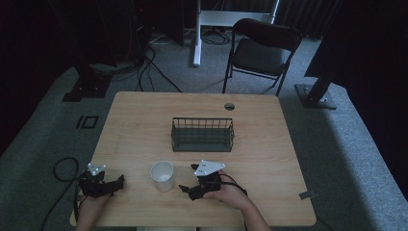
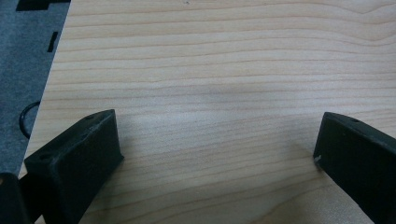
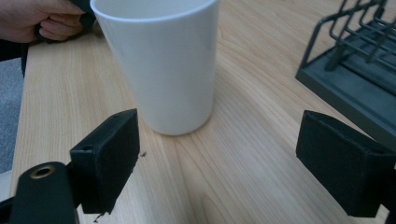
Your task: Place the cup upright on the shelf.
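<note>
A white cup (image 1: 162, 175) stands upright near the front of the wooden table (image 1: 139, 115). My right gripper (image 1: 188, 177) is just to its right, pointing at it, jaws open. In the right gripper view the cup (image 3: 161, 65) stands close ahead of the open right gripper (image 3: 219, 140), a little left of the gap and touching neither jaw. At the table's front left corner my left gripper (image 1: 119, 182) lies low, open. In the left gripper view, bare wood (image 2: 210, 70) lies between the jaws of the left gripper (image 2: 217, 140).
A dark wire rack (image 1: 202, 134) sits at the table's middle, behind the cup; the rack (image 3: 355, 79) shows at the right in the right gripper view. A round cable hole (image 1: 229, 106) is near the far edge. A black folding chair (image 1: 262, 50) stands beyond the table.
</note>
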A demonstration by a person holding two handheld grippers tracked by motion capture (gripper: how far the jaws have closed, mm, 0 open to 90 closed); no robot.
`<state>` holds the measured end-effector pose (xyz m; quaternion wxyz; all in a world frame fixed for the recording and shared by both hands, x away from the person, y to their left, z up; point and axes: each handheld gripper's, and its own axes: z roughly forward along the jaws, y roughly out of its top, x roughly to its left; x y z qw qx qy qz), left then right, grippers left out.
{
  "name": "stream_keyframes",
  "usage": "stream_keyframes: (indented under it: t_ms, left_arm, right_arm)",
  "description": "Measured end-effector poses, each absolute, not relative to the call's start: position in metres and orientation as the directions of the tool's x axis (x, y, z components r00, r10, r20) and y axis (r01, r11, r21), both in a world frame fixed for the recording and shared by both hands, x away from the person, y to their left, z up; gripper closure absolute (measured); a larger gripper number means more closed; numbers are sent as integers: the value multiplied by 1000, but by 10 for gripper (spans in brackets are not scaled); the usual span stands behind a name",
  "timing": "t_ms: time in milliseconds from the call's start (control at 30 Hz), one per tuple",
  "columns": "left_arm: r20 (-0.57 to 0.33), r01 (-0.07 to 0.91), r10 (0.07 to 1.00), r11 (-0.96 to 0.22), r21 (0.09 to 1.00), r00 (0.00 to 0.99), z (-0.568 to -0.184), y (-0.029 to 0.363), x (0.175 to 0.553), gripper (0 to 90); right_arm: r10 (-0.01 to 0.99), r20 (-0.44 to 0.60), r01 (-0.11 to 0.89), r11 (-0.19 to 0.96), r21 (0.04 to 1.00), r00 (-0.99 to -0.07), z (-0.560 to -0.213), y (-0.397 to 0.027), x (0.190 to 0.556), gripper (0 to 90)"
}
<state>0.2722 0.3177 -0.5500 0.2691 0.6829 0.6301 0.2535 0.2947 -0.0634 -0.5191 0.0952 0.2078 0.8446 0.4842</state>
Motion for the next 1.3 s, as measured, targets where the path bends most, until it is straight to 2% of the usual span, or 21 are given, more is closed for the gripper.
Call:
stream_keyframes:
  t_ms: [533, 1300]
  left_arm:
    - [7, 724, 996, -66, 686, 84, -550, 318, 272, 8]
    - [7, 724, 997, -65, 686, 83, -550, 318, 272, 8]
  right_arm:
    - [387, 38, 223, 445, 867, -921, -516, -31, 293, 134]
    - [379, 26, 191, 405, 894, -925, -508, -8, 297, 161]
